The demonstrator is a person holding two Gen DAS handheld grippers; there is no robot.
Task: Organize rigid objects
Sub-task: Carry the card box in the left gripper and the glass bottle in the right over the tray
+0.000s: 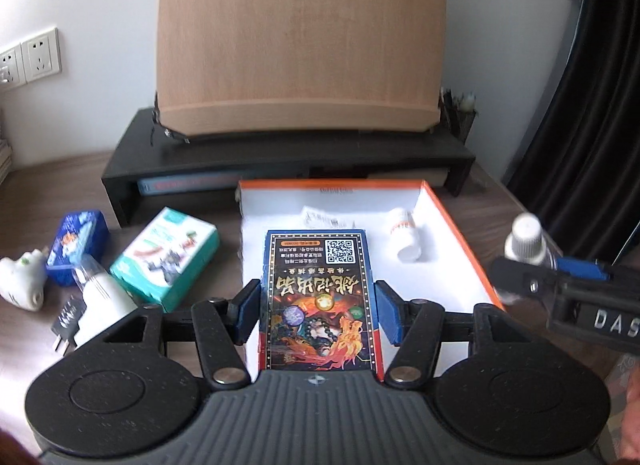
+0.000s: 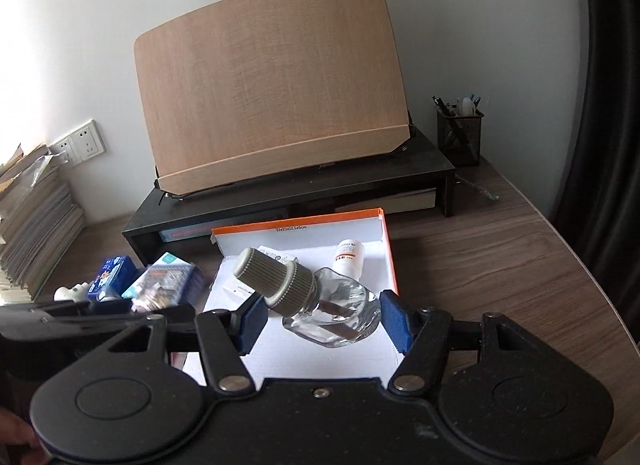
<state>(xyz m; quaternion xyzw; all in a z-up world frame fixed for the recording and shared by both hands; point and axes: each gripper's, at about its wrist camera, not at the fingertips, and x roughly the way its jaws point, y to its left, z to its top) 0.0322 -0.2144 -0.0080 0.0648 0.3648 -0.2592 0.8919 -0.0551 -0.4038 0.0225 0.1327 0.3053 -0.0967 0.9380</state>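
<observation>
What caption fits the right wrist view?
Right tool carries a clear bottle above the orange-rimmed box.

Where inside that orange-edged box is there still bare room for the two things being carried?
The orange-edged box has bare white floor along its near edge and centre. Its far end is crowded: a small white bottle and a paper slip lie there.

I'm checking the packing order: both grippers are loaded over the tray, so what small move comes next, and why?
Probably lower the left gripper and set the dark card box on the white tray floor: it hangs over bare floor, the small white bottle lies farther back.
</observation>
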